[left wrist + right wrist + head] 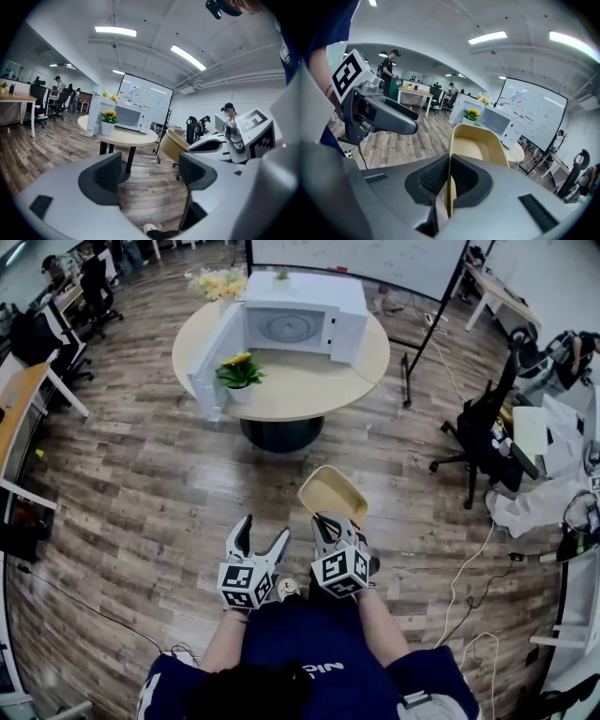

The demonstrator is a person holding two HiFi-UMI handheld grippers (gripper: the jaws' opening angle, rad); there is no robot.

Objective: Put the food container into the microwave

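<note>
The beige food container [333, 493] hangs over the wooden floor, and my right gripper [328, 521] is shut on its near rim. In the right gripper view both pads [436, 177] clamp the container's thin wall [476, 145]. My left gripper [262, 531] stands open beside it on the left with nothing between its fingers [108, 172]. The white microwave [298, 324] sits on a round table [300, 385] ahead of me, its door [214, 367] swung wide open to the left and its chamber empty. It also shows as the microwave [129, 117] in the left gripper view and the microwave [497, 121] in the right.
A potted plant [239, 373] with a yellow flower stands on the table in front of the open door. A black office chair [478, 437] and floor cables [469, 587] lie to the right. A whiteboard stand [422, 334] is behind the table. Desks and people fill the left side.
</note>
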